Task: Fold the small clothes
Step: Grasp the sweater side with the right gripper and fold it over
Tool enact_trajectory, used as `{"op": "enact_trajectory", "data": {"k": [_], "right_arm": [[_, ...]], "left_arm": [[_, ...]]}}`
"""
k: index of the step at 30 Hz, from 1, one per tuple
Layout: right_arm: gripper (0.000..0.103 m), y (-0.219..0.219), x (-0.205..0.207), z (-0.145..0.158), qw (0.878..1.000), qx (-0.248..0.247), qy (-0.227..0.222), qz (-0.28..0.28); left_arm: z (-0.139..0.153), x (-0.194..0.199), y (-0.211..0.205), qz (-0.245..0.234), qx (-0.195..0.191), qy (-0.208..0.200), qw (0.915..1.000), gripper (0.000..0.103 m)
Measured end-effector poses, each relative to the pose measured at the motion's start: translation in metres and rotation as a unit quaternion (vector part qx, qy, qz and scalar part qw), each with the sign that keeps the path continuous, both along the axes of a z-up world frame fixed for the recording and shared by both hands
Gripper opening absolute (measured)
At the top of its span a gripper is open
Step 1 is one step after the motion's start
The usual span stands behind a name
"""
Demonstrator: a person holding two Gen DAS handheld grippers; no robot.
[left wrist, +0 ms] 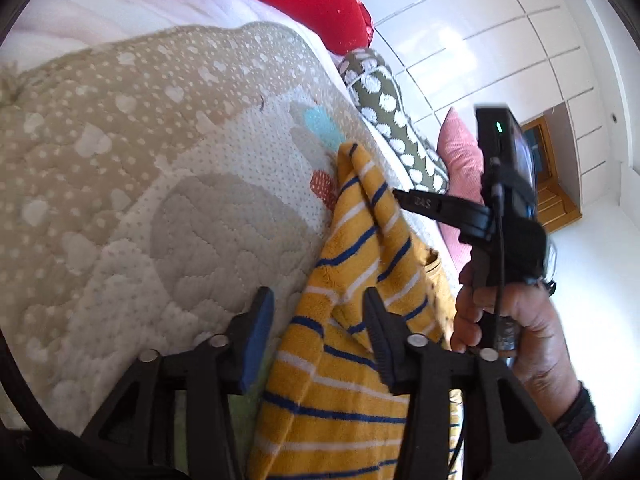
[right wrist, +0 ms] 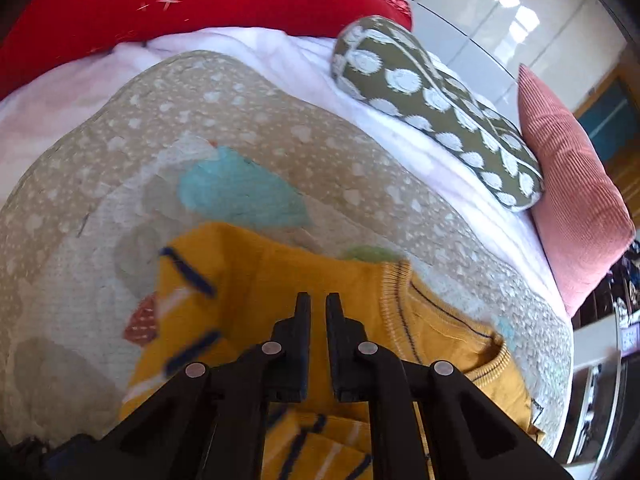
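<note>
My left gripper is spread wide, the striped yellow sweater draped between its fingers on the quilt. My right gripper is nearly closed, pinching a raised fold of it.

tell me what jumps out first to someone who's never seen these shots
The mustard-yellow striped garment grabs the eye first, lying on the beige dotted quilt right in front of both grippers. In the left wrist view the right gripper pinches a raised fold of it, while the left gripper stands open over the cloth. Behind, a bright red pillow lies along the far edge, with an olive spotted cushion and a pink ribbed one to the right.
</note>
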State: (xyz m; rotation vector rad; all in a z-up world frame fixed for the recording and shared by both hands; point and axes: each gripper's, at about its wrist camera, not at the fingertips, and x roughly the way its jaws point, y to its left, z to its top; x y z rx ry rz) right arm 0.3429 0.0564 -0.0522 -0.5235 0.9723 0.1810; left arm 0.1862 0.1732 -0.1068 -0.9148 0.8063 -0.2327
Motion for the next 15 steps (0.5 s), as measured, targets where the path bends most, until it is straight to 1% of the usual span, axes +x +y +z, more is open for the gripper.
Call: {"op": "enact_trajectory", "data": {"k": [2,5,6,7,8,9,10,11,12,13,14,15], "right_arm": [[0.007,-0.017,-0.003,0.017,0.999,0.026,-0.025,-0.022],[0.007,-0.032,-0.024,0.051,0.994,0.09,-0.055,-0.025],[0.007,-0.035,-0.033,0.059,0.991,0.123,-0.045,-0.015],[0.008,-0.035,-0.041,0.063,0.987,0.159,-0.023,-0.002],[0.008,-0.032,-0.048,0.063,0.983,0.185,0.001,0.01],[0.009,-0.027,-0.056,0.06,0.979,0.2,0.025,0.02],[0.013,-0.022,-0.062,0.053,0.977,0.205,0.045,0.029],[0.027,-0.015,-0.069,0.045,0.977,0.202,0.06,0.036],[0.034,-0.007,-0.076,0.035,0.977,0.195,0.07,0.04],[0.045,-0.001,-0.083,0.024,0.979,0.188,0.071,0.045],[0.05,0.005,-0.089,0.014,0.981,0.174,0.067,0.049],[0.05,0.011,-0.094,0.004,0.985,0.155,0.059,0.053]], "left_arm": [[0.012,-0.008,0.013,0.02,0.004,-0.016,0.9997,0.056],[0.027,-0.017,0.035,0.057,0.029,-0.029,0.9975,0.058],[0.03,-0.02,0.042,0.074,0.044,-0.029,0.9958,0.059],[0.032,-0.022,0.048,0.089,0.059,-0.025,0.994,0.059],[0.032,-0.022,0.053,0.1,0.07,-0.02,0.9924,0.059],[0.032,-0.023,0.058,0.11,0.076,-0.014,0.9909,0.059],[0.031,-0.019,0.062,0.116,0.075,-0.009,0.9904,0.059],[0.03,-0.019,0.066,0.12,0.071,-0.003,0.9903,0.059],[0.028,-0.019,0.069,0.123,0.068,0.004,0.99,0.059],[0.025,-0.02,0.072,0.127,0.066,0.009,0.9896,0.059],[0.024,-0.019,0.074,0.131,0.066,0.013,0.9892,0.059],[0.022,-0.019,0.074,0.133,0.067,0.017,0.9888,0.059]]}}
